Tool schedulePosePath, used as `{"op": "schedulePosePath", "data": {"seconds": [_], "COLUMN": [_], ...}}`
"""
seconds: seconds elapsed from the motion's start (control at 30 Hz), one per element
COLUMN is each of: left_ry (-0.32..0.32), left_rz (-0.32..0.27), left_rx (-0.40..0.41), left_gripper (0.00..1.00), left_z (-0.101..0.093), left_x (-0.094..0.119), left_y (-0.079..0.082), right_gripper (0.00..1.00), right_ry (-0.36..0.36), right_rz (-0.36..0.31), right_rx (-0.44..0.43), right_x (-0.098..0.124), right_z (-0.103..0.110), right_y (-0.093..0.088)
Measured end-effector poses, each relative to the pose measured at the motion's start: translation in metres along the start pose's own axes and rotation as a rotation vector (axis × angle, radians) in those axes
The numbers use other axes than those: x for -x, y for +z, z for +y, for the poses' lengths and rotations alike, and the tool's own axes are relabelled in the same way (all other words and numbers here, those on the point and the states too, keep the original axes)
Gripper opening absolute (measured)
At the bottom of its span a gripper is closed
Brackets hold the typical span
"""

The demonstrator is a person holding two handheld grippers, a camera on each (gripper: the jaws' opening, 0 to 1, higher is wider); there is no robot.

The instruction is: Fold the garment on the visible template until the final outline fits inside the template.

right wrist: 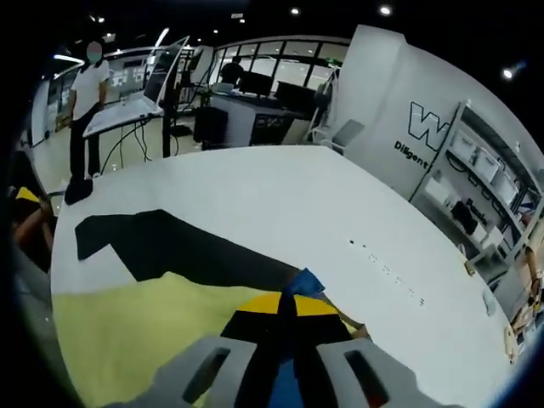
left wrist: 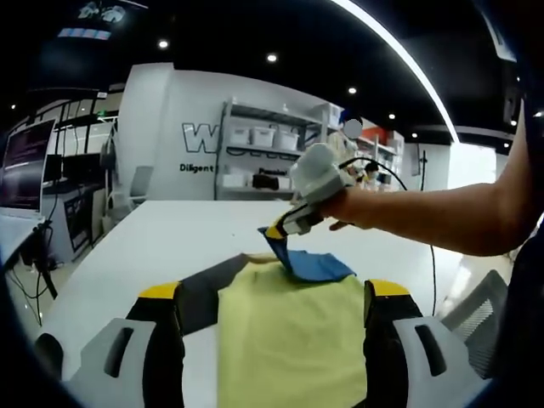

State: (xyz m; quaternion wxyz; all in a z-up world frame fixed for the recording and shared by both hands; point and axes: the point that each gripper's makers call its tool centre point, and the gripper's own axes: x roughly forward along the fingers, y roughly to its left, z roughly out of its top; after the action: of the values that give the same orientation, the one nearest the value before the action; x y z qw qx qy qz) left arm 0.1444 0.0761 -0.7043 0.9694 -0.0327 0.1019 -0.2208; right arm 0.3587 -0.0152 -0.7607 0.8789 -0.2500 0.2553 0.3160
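1. the garment (left wrist: 293, 336) is a pale yellow piece with a blue inner face, lying on the white desk (left wrist: 170, 242) partly over the dark template (right wrist: 170, 242).
2. your right gripper (left wrist: 285, 228) has its fingers clenched on a far corner of the garment, lifted off the desk and peeled back so the blue side (left wrist: 314, 265) shows. in the right gripper view the fingers meet at the yellow tips with blue cloth pinched between them.
3. your left gripper (left wrist: 272, 340) has its fingers released, spread either side of the near yellow part and holding nothing. whether they touch the cloth, i cannot tell.
4. handling: thin, light, limp fabric. it will drape and sag from a single pinch, and it can slide on the smooth desk, dragging the rest along.
5. where to hold: at corners or along the hem, one layer pair at a time. i'd use the left fingers to pin or take the near edge while the right carries its corner over.
6. judgement: fold in progress, early. much of the template lies bare to one side, so the garment probably needs shifting as well as folding.
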Motion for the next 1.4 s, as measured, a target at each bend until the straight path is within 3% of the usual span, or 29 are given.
{"op": "schedulePosePath", "data": {"seconds": [0.23,0.33,0.53,0.97,1.27,1.33,1.4], "left_ry": [0.001,0.001,0.004,0.004,0.002,0.002,0.000], "left_rz": [0.008,0.010,0.012,0.020,0.022,0.024,0.025], "left_rx": [0.001,0.000,0.002,0.003,0.003,0.003,0.003], "left_gripper": [0.83,0.83,0.82,0.82,0.82,0.82,0.81], "left_z": [-0.002,-0.003,-0.001,0.000,0.006,0.007,0.007], "left_x": [0.000,0.000,0.000,0.000,0.000,0.000,-0.001], "left_y": [-0.001,-0.001,-0.002,-0.004,-0.007,-0.008,-0.008], "right_gripper": [0.00,0.00,0.00,0.00,0.00,0.00,0.00], "right_ry": [0.036,0.049,0.094,0.168,0.158,0.163,0.145], "right_rz": [0.005,0.026,0.040,0.013,0.007,-0.016,-0.082], "right_rx": [0.009,-0.003,-0.055,-0.185,-0.183,-0.221,-0.270], "right_x": [-0.011,-0.019,-0.030,-0.045,-0.043,-0.037,-0.029], "right_z": [0.016,0.019,0.031,0.054,0.049,0.046,0.039], "right_y": [-0.001,-0.010,-0.023,-0.019,-0.021,-0.018,-0.008]}}
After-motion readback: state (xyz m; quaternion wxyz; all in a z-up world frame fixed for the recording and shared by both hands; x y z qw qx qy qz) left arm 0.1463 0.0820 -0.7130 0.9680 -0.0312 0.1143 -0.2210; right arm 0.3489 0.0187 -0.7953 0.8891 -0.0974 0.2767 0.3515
